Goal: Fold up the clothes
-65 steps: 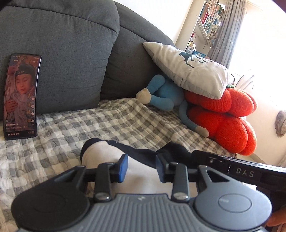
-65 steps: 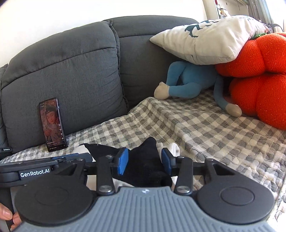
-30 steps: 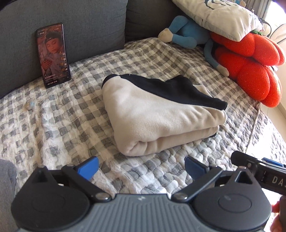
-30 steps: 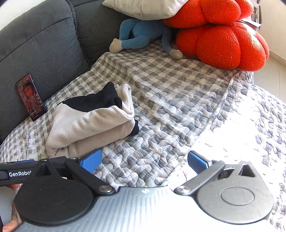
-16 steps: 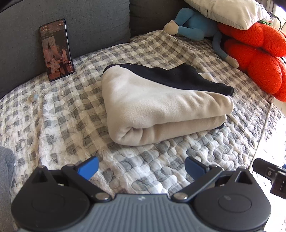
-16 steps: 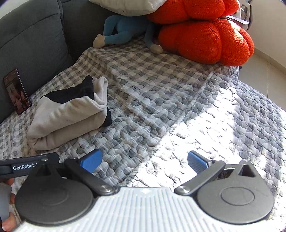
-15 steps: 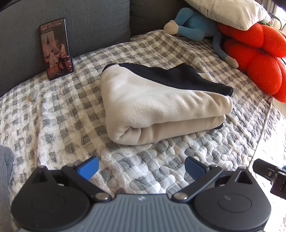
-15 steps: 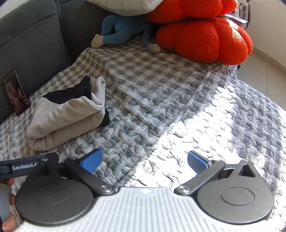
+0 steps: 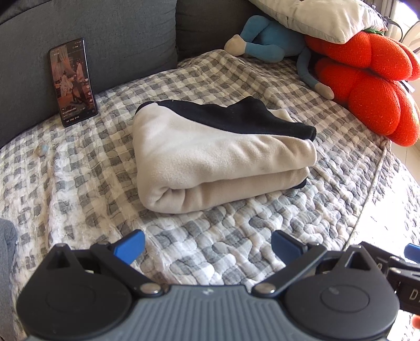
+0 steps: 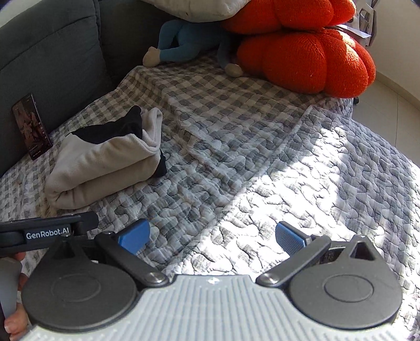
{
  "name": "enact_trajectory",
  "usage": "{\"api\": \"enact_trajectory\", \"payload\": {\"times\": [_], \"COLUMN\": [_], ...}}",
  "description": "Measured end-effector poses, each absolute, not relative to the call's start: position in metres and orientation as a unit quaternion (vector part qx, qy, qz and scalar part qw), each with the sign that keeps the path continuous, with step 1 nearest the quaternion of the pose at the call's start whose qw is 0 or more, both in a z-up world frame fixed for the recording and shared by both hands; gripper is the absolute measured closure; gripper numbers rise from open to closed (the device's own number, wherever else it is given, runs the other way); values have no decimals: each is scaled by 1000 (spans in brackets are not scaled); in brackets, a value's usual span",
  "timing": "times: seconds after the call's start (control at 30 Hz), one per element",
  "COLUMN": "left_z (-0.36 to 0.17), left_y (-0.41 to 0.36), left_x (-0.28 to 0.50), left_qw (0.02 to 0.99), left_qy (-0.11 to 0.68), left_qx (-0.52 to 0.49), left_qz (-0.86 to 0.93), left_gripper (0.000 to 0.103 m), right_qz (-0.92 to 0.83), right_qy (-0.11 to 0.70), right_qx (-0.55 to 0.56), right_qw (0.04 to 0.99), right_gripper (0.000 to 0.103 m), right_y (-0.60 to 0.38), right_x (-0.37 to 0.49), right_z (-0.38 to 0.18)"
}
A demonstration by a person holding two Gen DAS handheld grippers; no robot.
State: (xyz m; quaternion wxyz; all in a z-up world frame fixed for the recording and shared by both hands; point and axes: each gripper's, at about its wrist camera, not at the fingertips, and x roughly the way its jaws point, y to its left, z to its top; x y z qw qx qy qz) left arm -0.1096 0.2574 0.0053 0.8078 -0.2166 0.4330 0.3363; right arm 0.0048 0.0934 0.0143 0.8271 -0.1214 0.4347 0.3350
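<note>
Both claws wide, garment folded on the quilt

Only the left wrist view shows the left gripper head-on, blue pads spread wide and empty above the checked quilt. The right gripper is likewise splayed, holding nothing. A folded beige-and-black garment lies mid-frame, untouched. A phone leans on the grey sofa back at upper left; orange plush cushions fill the upper right.

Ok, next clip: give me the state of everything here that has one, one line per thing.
garment: folded into a bundle, lying on the quilt, nothing touching it.
left gripper: open, empty, short of the garment.
right gripper: open, empty, over bare quilt.
phone: upright against the sofa back, screen lit.
white pillow: resting on the orange cushion.
</note>
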Motion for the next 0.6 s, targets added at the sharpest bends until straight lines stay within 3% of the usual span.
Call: {"api": "enact_trajectory", "payload": {"times": [0.6], "left_z": [4], "left_y": [259], "left_x": [-112], "left_qw": [806], "left_qy": [436], "left_qx": [-218], "left_qz": [336], "left_gripper": [1], "right_qz": [336], "right_qy": [439], "right_qx": [-127], "right_qw": [823], "right_gripper": [0], "right_y": [97], "right_x": [3], "right_z": [12]}}
